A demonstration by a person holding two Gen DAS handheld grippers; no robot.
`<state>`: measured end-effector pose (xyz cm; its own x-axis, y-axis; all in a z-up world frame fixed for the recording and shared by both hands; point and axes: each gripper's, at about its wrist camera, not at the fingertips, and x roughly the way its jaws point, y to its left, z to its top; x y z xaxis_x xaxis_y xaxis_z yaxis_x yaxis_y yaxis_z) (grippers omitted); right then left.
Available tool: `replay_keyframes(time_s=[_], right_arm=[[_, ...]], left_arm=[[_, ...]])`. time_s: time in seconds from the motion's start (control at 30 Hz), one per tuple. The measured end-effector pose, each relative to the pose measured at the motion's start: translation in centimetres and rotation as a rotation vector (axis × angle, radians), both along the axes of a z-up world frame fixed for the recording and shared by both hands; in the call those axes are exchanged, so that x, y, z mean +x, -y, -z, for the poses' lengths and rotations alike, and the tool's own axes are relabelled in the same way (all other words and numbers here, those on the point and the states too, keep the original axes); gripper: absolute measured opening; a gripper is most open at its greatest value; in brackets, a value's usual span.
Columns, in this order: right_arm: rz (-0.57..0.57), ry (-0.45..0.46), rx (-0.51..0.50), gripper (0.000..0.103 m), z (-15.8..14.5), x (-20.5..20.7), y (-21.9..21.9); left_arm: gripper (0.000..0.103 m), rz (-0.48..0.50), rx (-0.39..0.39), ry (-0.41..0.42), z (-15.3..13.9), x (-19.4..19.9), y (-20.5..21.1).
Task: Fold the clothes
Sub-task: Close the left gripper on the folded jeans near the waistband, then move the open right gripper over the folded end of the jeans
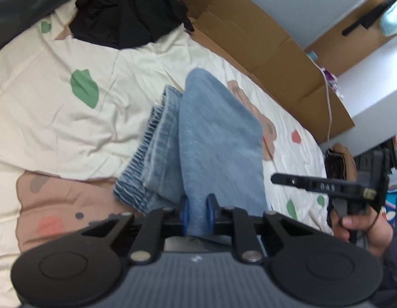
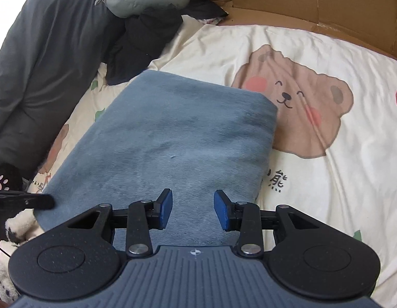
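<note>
The bed (image 2: 326, 192), under a cream cover printed with bears, carries everything here, with cardboard (image 2: 301, 2) standing along its far side. A grey duvet (image 2: 39, 71) and a black garment (image 1: 126, 12) lie well beyond the tongs, out of the way.

The jeans (image 2: 167, 138) are the piece being folded. In the right wrist view they lie as a folded blue slab running straight away from the right tongs (image 2: 193, 209), long axis in line with the fingers, the rounded fold at the far end near the bear's face. In the left wrist view the ribbed hem of the jeans fans out to the left of the left tongs (image 1: 197, 211).

The left tongs are clenched on a layer of denim at the near end, cloth pinched between the blue pads (image 1: 185, 213). The right tongs stand released, pads apart, hovering over the near end of the slab with nothing between them; from the left they show as a black finger off to the right side, the hand (image 1: 362, 228) behind it.

The next move likely turns on this: both tongs sit at the same near end, so the fold would go away from them, along the long axis.
</note>
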<state>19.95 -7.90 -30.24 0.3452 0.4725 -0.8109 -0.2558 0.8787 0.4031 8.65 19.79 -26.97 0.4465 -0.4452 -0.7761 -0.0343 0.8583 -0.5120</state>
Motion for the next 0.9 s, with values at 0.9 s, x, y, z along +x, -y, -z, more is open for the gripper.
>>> replay_keyframes(time_s=[0.9], right_arm=[[0.106, -0.007, 0.075, 0.043, 4.2, 1.7, 3.5]], left_arm=[[0.012, -0.075, 0.122, -0.049, 1.3, -0.5, -4.2]])
